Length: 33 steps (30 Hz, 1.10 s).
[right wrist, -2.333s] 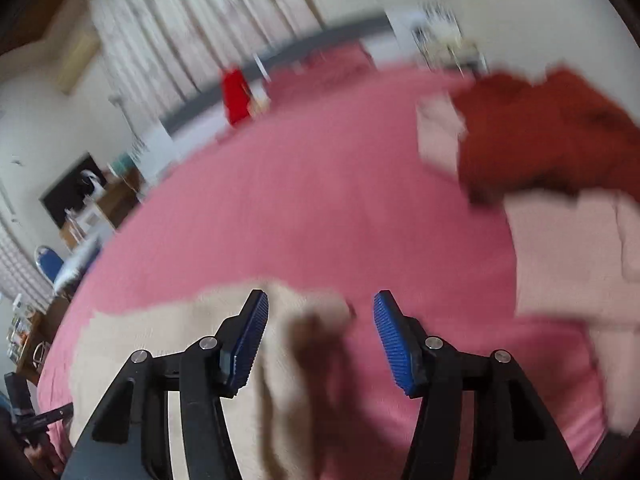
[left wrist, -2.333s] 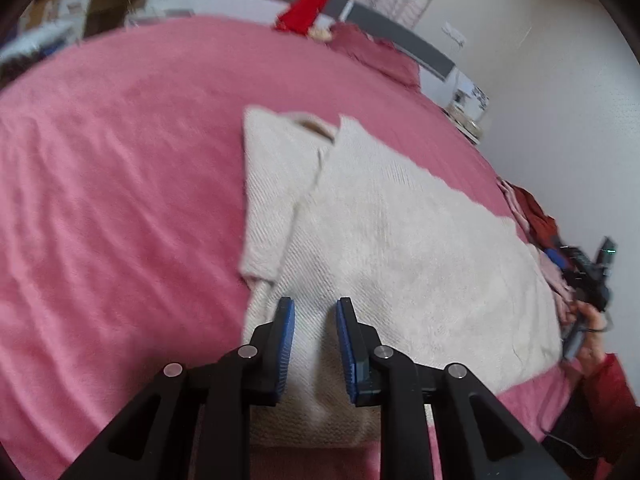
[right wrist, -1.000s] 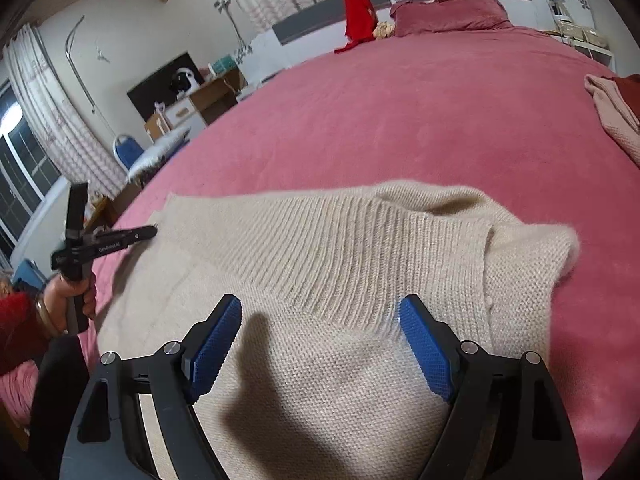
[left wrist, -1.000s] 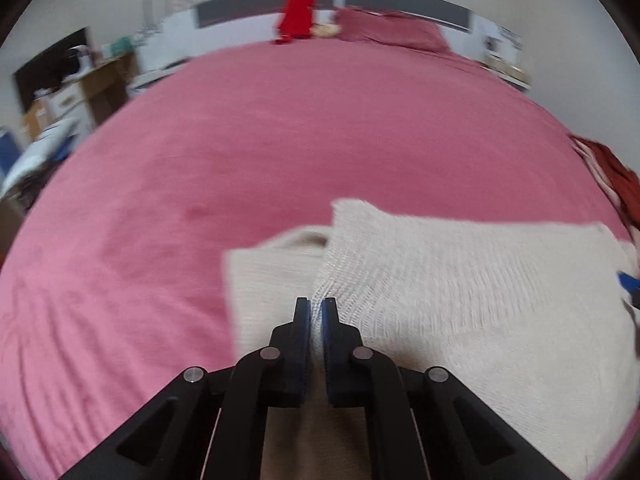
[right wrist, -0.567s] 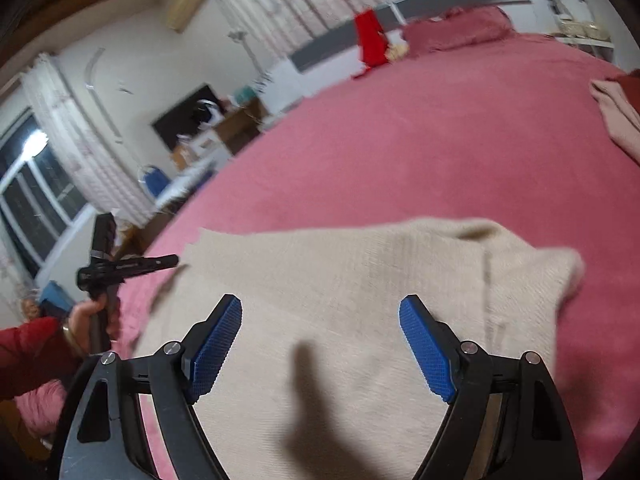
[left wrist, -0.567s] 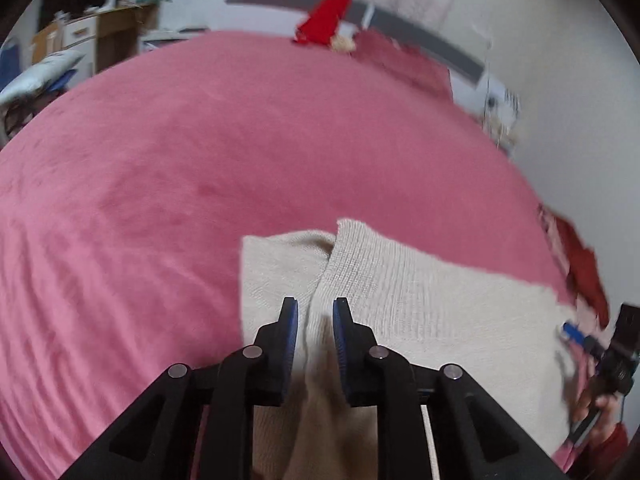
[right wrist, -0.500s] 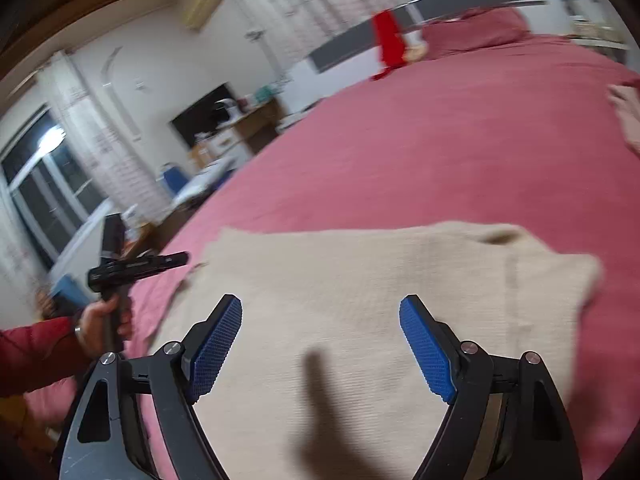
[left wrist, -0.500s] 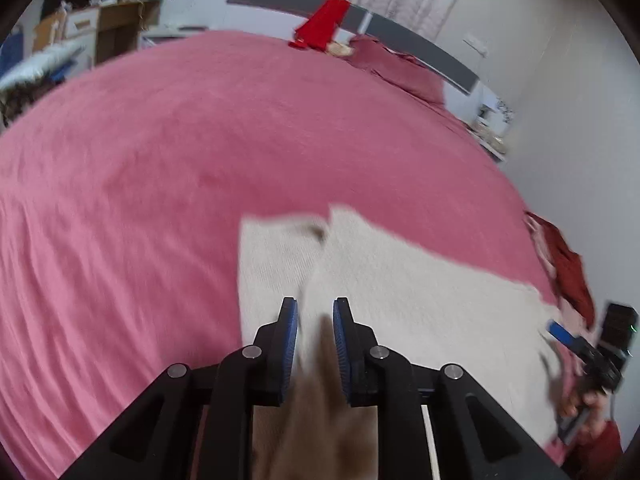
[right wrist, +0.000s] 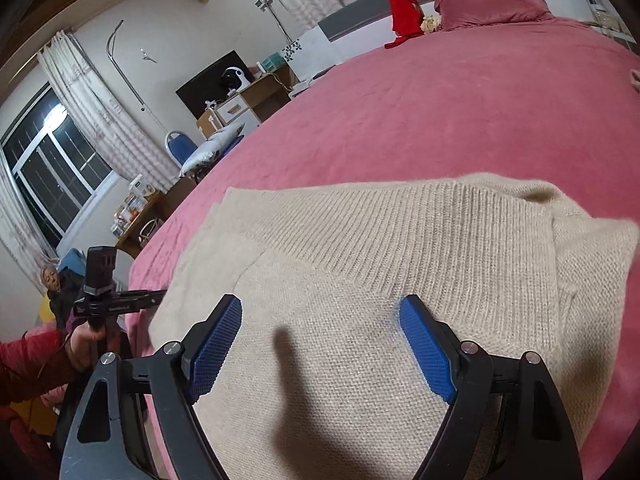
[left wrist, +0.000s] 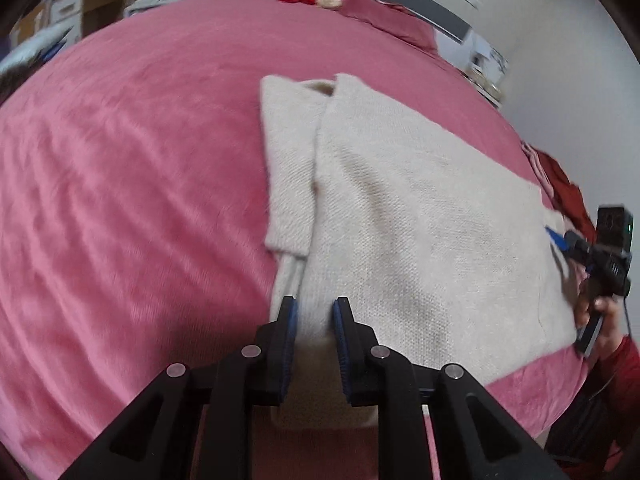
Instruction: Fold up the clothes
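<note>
1. Left claw (left wrist: 313,312) hangs over the near edge of the cream sweater (left wrist: 400,216). Its two blue pads sit close together with a small gap. Sweater shows through the gap, but it looks like it lies below the pads and is not pinched.
2. The right claw (right wrist: 320,320) is spread wide. It hovers over the sweater (right wrist: 400,280) too and holds nothing. Its shadow falls on the knit.
3. The sweater lies flat on the pink bed (left wrist: 140,140). In the left view it spreads up and to the right from the left claw. One side is already folded in, and a sleeve (left wrist: 288,160) lies along the left edge, running away from the claw.
4. The sweater's long way goes from the left claw toward the collar (left wrist: 320,84) at the far end.
5. I think the next fold goes along that long way. The left claw is nearest the bottom hem, so it could grab there.
6. A person's hand (left wrist: 600,312) holds the other claw at the sweater's right side.
7. Other clothes (left wrist: 560,184) wait at the bed's right edge.
</note>
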Tool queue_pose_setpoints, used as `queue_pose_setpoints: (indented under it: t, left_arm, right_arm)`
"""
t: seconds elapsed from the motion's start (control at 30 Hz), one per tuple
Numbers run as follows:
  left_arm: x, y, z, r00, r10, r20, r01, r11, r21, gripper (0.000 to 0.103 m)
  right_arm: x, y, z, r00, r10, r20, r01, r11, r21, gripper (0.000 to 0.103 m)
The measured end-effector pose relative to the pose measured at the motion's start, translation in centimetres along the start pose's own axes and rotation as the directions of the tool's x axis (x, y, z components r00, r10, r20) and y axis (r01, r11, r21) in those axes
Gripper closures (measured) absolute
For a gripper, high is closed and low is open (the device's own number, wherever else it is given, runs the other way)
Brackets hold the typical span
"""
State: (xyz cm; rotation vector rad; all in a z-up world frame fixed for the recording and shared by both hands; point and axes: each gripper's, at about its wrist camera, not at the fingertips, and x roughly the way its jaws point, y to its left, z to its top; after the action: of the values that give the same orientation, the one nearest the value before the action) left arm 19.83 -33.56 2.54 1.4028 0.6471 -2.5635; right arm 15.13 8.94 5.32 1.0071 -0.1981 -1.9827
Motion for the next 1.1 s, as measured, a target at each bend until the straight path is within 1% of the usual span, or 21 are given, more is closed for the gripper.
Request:
queue_pose_setpoints:
  t: [0.03,0.07,0.13,0.17,0.2,0.23,0.27,0.33,0.37,0.4,0.43,0.47,0.5,0.53,0.6,0.7,0.73,0.87,1.0,1.07,1.1]
  left_arm:
    - [-0.2,0.1,-0.2,1.000,0.004,-0.004,-0.004,1.000,-0.012,0.091]
    - [-0.4,0.3,-0.3,1.000,0.014,-0.010,-0.014,1.000,-0.022,0.092]
    - [-0.9,1.3,0.0,0.998,0.059,-0.004,-0.059,0.997,-0.058,0.097]
    - [-1.4,2.0,0.2,0.994,0.110,0.017,-0.108,0.991,-0.077,0.099]
    - [-1.9,2.6,0.4,0.984,0.174,0.032,-0.170,0.980,-0.103,0.100]
    - [-2.6,2.1,-0.4,0.976,0.218,0.026,-0.213,0.969,-0.126,0.100]
    - [-3.1,1.7,-1.3,0.971,0.241,0.001,-0.238,0.961,-0.140,0.100]
    - [-3.0,2.0,-1.8,0.972,0.232,-0.026,-0.233,0.959,-0.165,0.101]
    - [-3.0,2.1,-2.0,0.975,0.221,-0.031,-0.222,0.959,-0.175,0.103]
    - [-3.2,1.9,-1.9,0.985,0.175,-0.007,-0.173,0.967,-0.188,0.103]
    - [-3.7,1.3,-1.5,0.995,0.085,0.052,-0.073,0.978,-0.195,0.098]
    - [-3.8,0.5,-0.8,0.995,0.022,0.096,-0.004,0.983,-0.184,0.093]
    - [-3.5,-0.6,0.0,0.994,0.016,0.106,0.000,0.989,-0.149,0.088]
    - [-2.7,-1.7,0.9,0.994,0.036,0.100,-0.025,0.994,-0.102,0.086]
    - [-1.2,-3.6,2.6,0.993,0.078,0.087,-0.077,0.997,-0.014,0.086]
    - [1.4,-5.4,4.4,0.986,0.156,0.063,-0.159,0.985,0.060,0.086]
    - [1.6,-5.5,4.3,0.982,0.176,0.065,-0.180,0.981,0.073,0.086]
    - [1.7,-5.3,3.5,0.975,0.210,0.074,-0.217,0.972,0.090,0.086]
    - [1.1,-4.9,2.9,0.976,0.188,0.110,-0.193,0.981,0.037,0.086]
    - [0.4,-4.8,2.6,0.968,0.199,0.150,-0.204,0.979,0.016,0.085]
    - [0.1,-4.9,2.5,0.960,0.222,0.170,-0.226,0.974,0.006,0.085]
  right_arm:
    - [0.1,0.1,0.0,1.000,-0.005,-0.002,0.005,1.000,-0.006,0.020]
    - [0.2,0.2,0.0,1.000,-0.009,-0.005,0.009,1.000,-0.014,0.020]
    - [0.2,0.3,0.0,1.000,-0.014,-0.004,0.014,1.000,-0.024,0.020]
    - [0.2,0.3,0.0,1.000,-0.015,-0.002,0.015,1.000,-0.025,0.020]
    - [0.2,0.3,0.1,1.000,-0.015,0.000,0.015,1.000,-0.025,0.020]
    - [0.2,0.3,0.1,1.000,-0.015,0.001,0.015,1.000,-0.024,0.020]
    - [0.3,0.2,0.0,1.000,-0.016,0.003,0.016,1.000,-0.024,0.020]
    - [0.3,0.2,0.0,1.000,-0.019,0.002,0.019,0.999,-0.026,0.020]
    - [0.3,0.2,0.0,1.000,-0.019,0.002,0.019,1.000,-0.025,0.020]
    - [0.3,0.2,-0.1,1.000,-0.018,0.003,0.018,1.000,-0.024,0.020]
    - [0.3,0.2,-0.1,1.000,-0.017,0.004,0.017,1.000,-0.022,0.020]
    - [0.2,0.2,-0.2,1.000,-0.016,0.004,0.016,1.000,-0.021,0.020]
    - [0.3,0.2,-0.2,1.000,-0.015,0.005,0.016,1.000,-0.020,0.020]
    - [0.2,0.1,-0.2,1.000,-0.014,0.006,0.014,1.000,-0.019,0.020]
    - [0.2,0.1,-0.3,1.000,-0.012,0.008,0.012,1.000,-0.017,0.020]
    - [0.2,0.0,-0.3,1.000,-0.002,0.011,0.003,1.000,-0.004,0.020]
    - [0.2,0.0,-0.3,1.000,0.000,0.012,0.000,1.000,0.000,0.020]
    - [0.3,0.0,-0.3,1.000,0.004,0.009,-0.004,1.000,0.009,0.020]
    - [0.3,0.2,-0.5,1.000,0.008,0.011,-0.009,1.000,0.016,0.020]
    - [0.4,0.2,-0.6,1.000,0.011,0.012,-0.011,1.000,0.022,0.020]
    - [0.4,0.3,-0.6,1.000,0.011,0.013,-0.012,1.000,0.023,0.020]
